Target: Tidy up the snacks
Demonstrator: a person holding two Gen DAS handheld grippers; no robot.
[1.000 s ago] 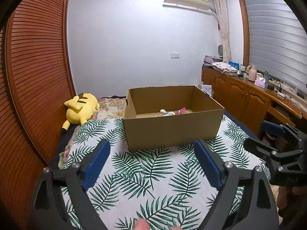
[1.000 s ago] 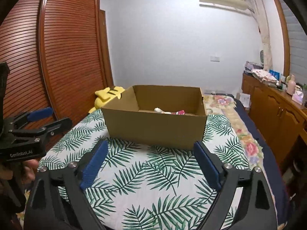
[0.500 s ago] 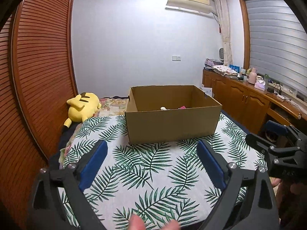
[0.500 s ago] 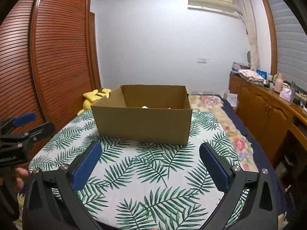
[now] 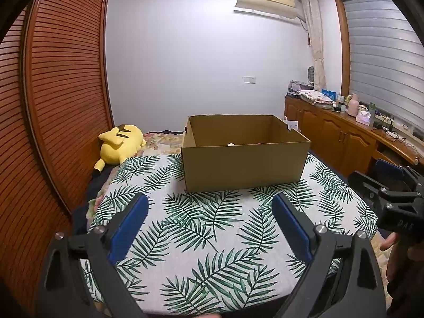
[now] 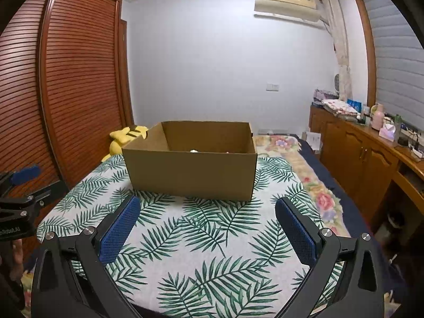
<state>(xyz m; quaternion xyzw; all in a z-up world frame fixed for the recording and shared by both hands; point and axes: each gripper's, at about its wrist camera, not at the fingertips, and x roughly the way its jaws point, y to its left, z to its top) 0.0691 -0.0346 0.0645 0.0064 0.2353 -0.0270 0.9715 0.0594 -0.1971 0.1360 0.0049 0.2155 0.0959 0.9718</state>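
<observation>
Both claws released: left gripper (image 5: 209, 212) and right gripper (image 6: 208, 212) near the box (image 6: 193, 172); something pale inside, hard to tell.

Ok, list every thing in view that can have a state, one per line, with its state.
Brown cardboard box: upright on the leaf-print cloth, top open, a few small items barely visible inside.
Left gripper: open, nothing between its blue pads.
Right gripper: open wide, jaws just been opening, empty.
Yellow plush toy: lying on its side beside the box.
Slatted wooden wardrobe doors: closed.
Wall air conditioner: flap looks shut.
</observation>
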